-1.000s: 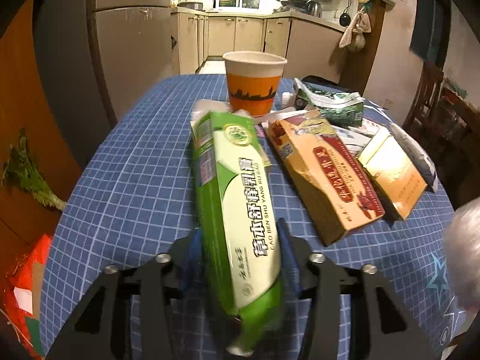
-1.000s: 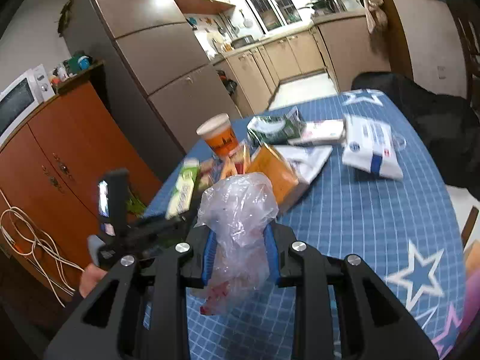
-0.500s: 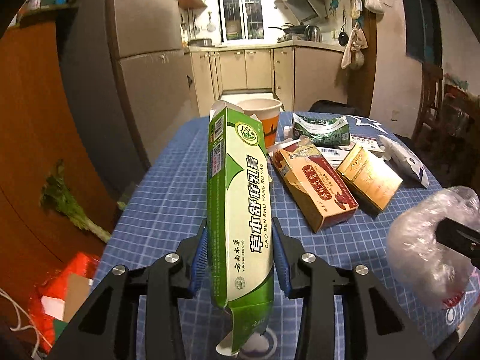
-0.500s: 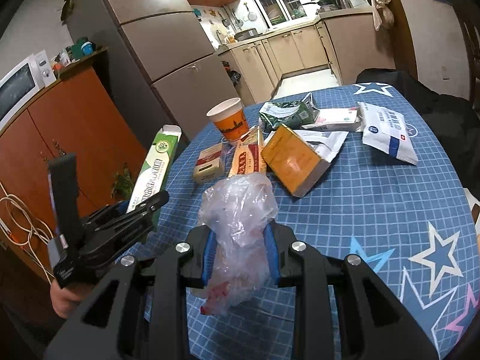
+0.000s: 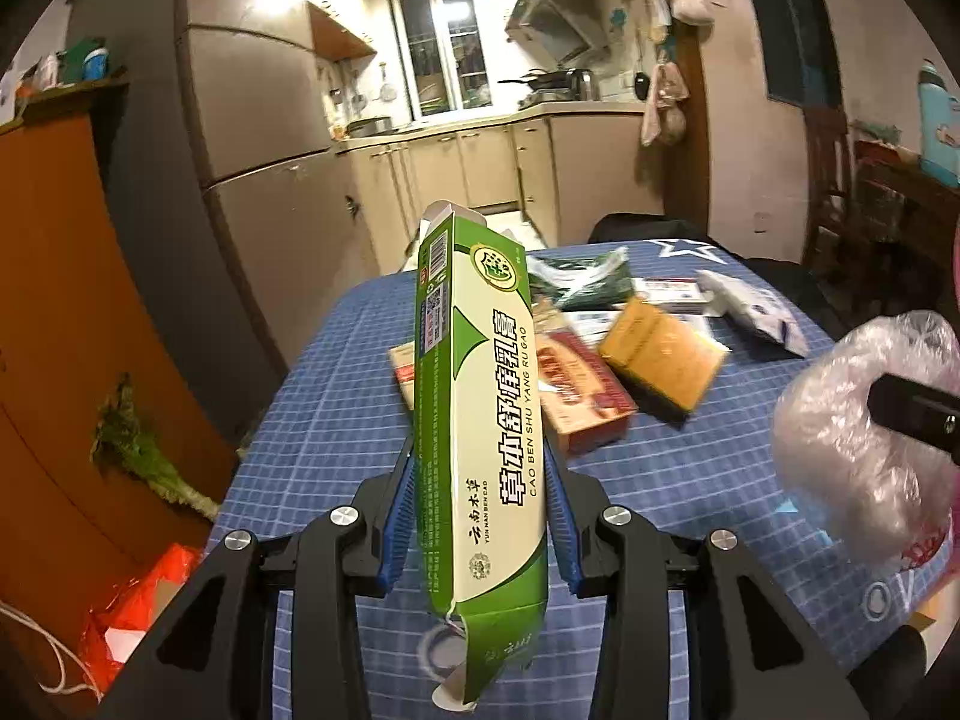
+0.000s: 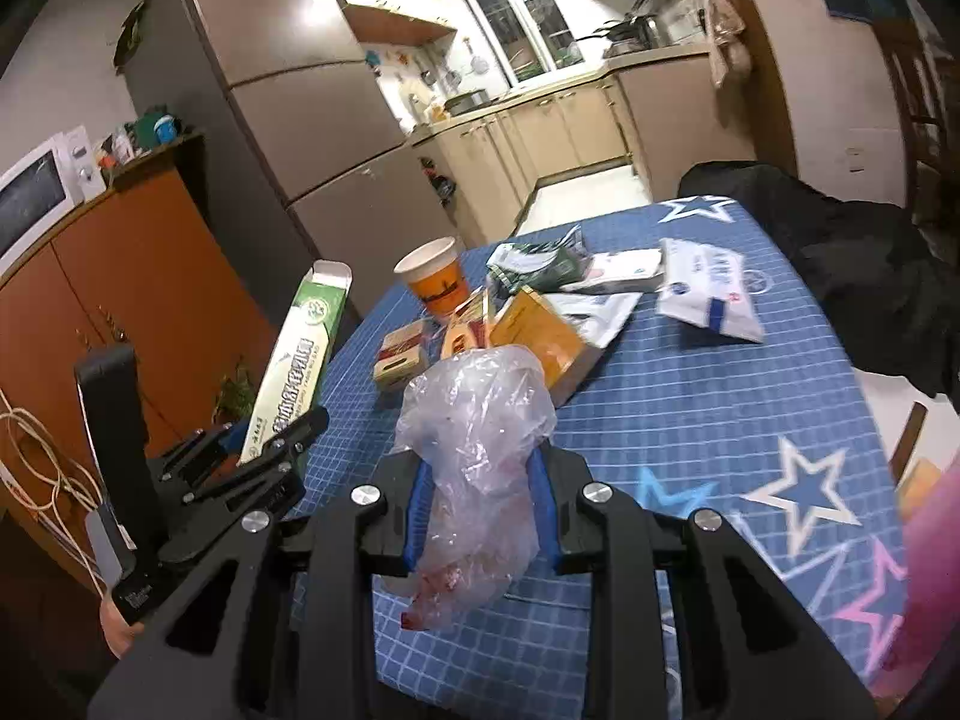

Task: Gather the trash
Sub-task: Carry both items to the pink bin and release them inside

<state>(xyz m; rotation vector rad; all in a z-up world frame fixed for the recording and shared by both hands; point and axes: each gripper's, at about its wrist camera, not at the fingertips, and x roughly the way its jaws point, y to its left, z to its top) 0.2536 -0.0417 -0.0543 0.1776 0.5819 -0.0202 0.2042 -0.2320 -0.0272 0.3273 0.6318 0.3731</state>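
A long green and white carton (image 5: 480, 420) stands nearly upright, lifted clear of the table (image 5: 336, 420), clamped near its lower end between the blue pads of the left hand-held gripper (image 5: 480, 516). Its top flap is open. Seen from the right wrist, the carton (image 6: 300, 354) leans over the table's left edge. The right hand-held gripper (image 6: 480, 516) is closed on a crumpled clear plastic bag (image 6: 474, 450) with red smears at the bottom, held above the near part of the blue checked cloth. Farther back on the table lie an orange box (image 6: 540, 342), a red box (image 5: 576, 384), a small tan box (image 6: 399, 357), a green foil pouch (image 6: 534, 267) and a white wipes pack (image 6: 708, 288). An orange paper cup (image 6: 435, 276) stands upright behind them.
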